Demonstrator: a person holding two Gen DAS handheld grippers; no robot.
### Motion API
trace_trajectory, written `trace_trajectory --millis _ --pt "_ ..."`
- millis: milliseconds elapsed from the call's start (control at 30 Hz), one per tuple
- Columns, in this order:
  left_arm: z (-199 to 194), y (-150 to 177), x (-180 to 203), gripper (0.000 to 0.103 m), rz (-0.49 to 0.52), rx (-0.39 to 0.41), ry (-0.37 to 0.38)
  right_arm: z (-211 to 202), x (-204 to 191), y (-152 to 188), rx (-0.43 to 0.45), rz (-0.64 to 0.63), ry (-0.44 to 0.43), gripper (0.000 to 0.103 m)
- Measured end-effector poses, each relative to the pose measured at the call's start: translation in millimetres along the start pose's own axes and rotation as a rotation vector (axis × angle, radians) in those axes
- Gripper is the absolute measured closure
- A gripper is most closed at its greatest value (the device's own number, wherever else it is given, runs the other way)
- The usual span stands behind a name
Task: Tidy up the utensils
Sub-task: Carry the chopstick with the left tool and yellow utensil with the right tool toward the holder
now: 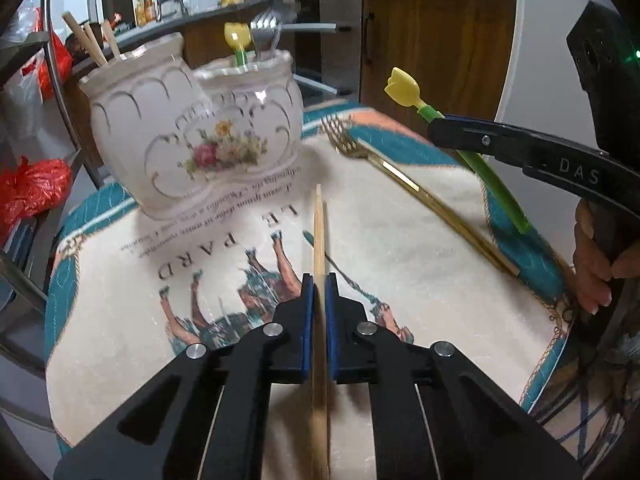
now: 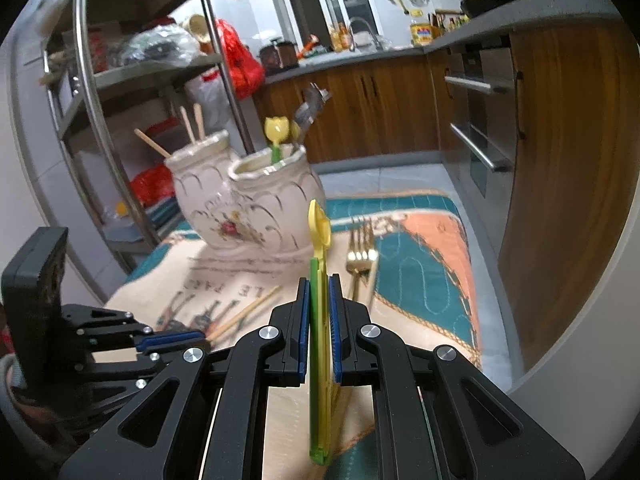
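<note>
Our left gripper (image 1: 319, 280) is pinching a wooden chopstick (image 1: 319, 232), its tip aimed toward the double ceramic holder (image 1: 192, 136) at the far end of the printed cloth (image 1: 420, 280). Our right gripper (image 2: 319, 280) is clamped on the green stem of a tulip-topped utensil (image 2: 319, 232), lifted above the cloth. A gold fork (image 1: 400, 176) lies flat on the cloth, tines pointing toward the holder. In the holder's left pot we see three chopsticks (image 1: 94, 42); in the right pot, another tulip utensil (image 1: 238, 38) and a silver fork (image 1: 266, 30).
</note>
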State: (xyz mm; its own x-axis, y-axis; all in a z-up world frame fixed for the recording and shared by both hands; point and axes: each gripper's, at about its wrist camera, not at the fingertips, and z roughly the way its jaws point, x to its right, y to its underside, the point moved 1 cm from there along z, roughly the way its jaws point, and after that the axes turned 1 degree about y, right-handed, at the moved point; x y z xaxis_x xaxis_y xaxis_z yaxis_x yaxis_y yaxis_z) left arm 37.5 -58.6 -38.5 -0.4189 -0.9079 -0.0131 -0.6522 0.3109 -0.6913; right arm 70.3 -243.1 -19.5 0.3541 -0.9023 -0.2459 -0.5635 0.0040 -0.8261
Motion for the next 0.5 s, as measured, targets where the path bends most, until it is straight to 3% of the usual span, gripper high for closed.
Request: trace_trajectory --millis 200,500 --pt "-39.7 -5.8 -21.8 0.097 -0.035 0.219 0.053 -1.4 -2.7 -4.9 0.027 -0.001 0.025 0.093" --pt "-89.3 -21.4 -54.3 0.097 -0.038 0.502 0.050 -10.7 -17.0 -40.7 0.132 0.021 -0.007 0.093"
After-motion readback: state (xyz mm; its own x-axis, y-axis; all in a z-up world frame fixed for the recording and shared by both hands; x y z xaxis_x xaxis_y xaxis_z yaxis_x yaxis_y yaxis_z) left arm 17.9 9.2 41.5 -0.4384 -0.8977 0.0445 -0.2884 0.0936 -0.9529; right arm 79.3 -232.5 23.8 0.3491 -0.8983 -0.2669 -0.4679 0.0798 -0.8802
